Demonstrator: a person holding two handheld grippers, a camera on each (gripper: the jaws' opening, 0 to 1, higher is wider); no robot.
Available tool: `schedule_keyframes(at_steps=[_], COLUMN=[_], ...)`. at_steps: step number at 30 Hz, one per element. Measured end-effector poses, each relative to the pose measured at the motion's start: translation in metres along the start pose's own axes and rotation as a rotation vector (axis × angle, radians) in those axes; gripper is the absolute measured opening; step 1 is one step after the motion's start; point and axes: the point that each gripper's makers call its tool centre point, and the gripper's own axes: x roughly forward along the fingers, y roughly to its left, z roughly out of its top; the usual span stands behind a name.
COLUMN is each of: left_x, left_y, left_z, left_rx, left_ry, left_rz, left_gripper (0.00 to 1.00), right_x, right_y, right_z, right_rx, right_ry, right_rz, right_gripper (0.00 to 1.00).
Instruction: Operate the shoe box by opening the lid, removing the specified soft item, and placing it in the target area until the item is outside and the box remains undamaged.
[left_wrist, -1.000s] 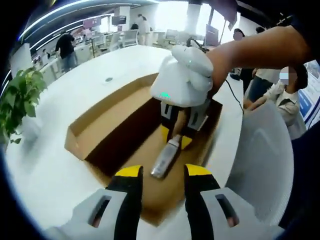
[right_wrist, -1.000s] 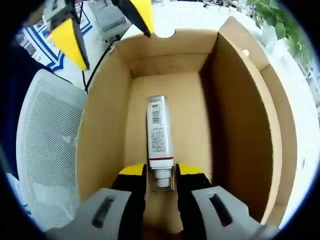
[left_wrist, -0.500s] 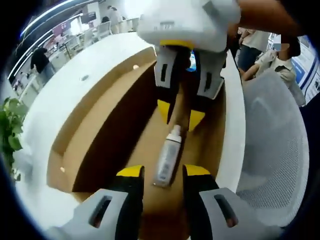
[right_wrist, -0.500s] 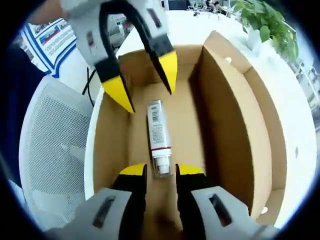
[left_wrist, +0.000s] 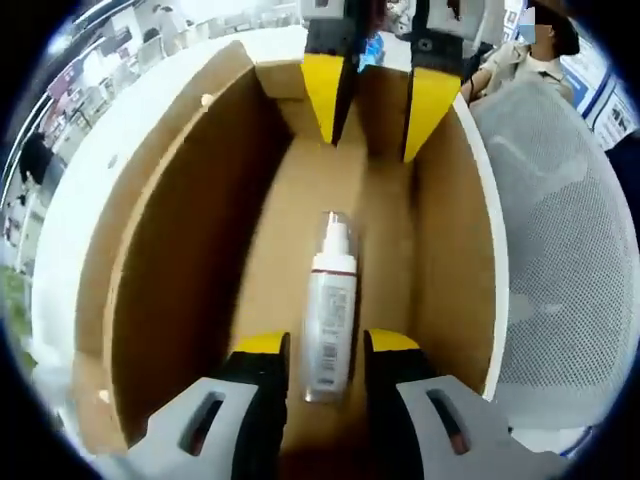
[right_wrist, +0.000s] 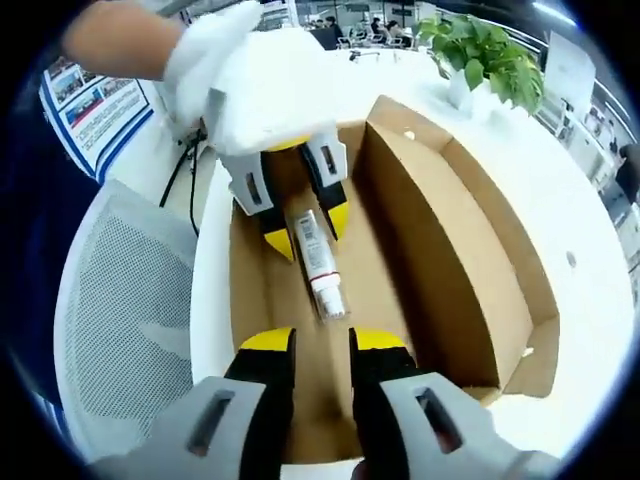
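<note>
A white and silver tube (left_wrist: 330, 310) with a pump cap lies along the floor of the open cardboard shoe box (left_wrist: 180, 230). My left gripper (left_wrist: 327, 345) is open, its yellow-tipped jaws standing on either side of the tube's flat end. In the right gripper view the same left gripper (right_wrist: 307, 232) straddles the tube (right_wrist: 318, 262) from the far side. My right gripper (right_wrist: 321, 340) is open with nothing between its jaws, just short of the cap end. It hangs over the box's far end (left_wrist: 378, 100) in the left gripper view. The lid flap (right_wrist: 500, 240) lies folded out.
The box (right_wrist: 440, 240) sits on a white table (right_wrist: 590, 200). A white mesh chair (right_wrist: 120, 320) stands close along one long side of the box, seen also as the chair (left_wrist: 560, 230). A potted plant (right_wrist: 480, 50) stands beyond the box.
My left gripper has gone down into the box until its jaws flank the tube's flat end. My right gripper has backed away from the cap, which it flanked before. The tube lies still.
</note>
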Motion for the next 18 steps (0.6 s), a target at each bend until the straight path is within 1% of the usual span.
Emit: schedule_keyframes(at_steps=[1,4,5,6,7,8,10,12,13,14,18], left_x=[0.002,0.008,0.007,0.007,0.007,0.007,0.006,0.007,0.007,0.007,0.006], left_y=[0.001,0.000,0.006,0.007,0.007,0.007,0.008,0.008,0.007,0.007,0.006], left_z=[0.000,-0.004,-0.003,-0.003,-0.002,-0.001,-0.002,-0.003,-0.002,-0.002,-0.002], left_rx=[-0.005,0.015,0.045,0.052,0.028,0.021,0.059,0.057,0.079,0.101,0.123], left_ry=[-0.001,0.027,0.032,0.034,0.029,0.016,0.004,-0.003,-0.021,-0.027,-0.045], left_rz=[-0.004,-0.003,0.019,0.017,0.005,0.002,0.006,0.007,0.009,0.012,0.012], left_gripper=[0.27,0.26,0.22,0.22,0.22,0.21,0.20,0.19,0.19,0.19,0.18], right_x=[0.000,0.000,0.000,-0.001,0.000,0.000,0.002,0.005,0.006,0.008,0.014], right_y=[0.000,-0.001,-0.001,-0.001,0.000,-0.001,-0.001,0.000,0.000,0.000,0.000], right_z=[-0.003,-0.007,-0.006,-0.005,-0.004,-0.003,-0.002,0.000,0.002,0.002,0.005], right_rx=[0.003,0.010,0.017,0.019,0.025,0.031,0.032,0.029,0.026,0.027,0.021], right_ry=[0.002,0.005,0.001,-0.003,-0.012,-0.017,-0.022,-0.018,-0.020,-0.022,-0.018], right_rz=[0.000,0.001,0.002,0.004,0.006,0.009,0.012,0.015,0.015,0.017,0.024], right_gripper=[0.19,0.19,0.19,0.19,0.19,0.19,0.19,0.19,0.19,0.19,0.20])
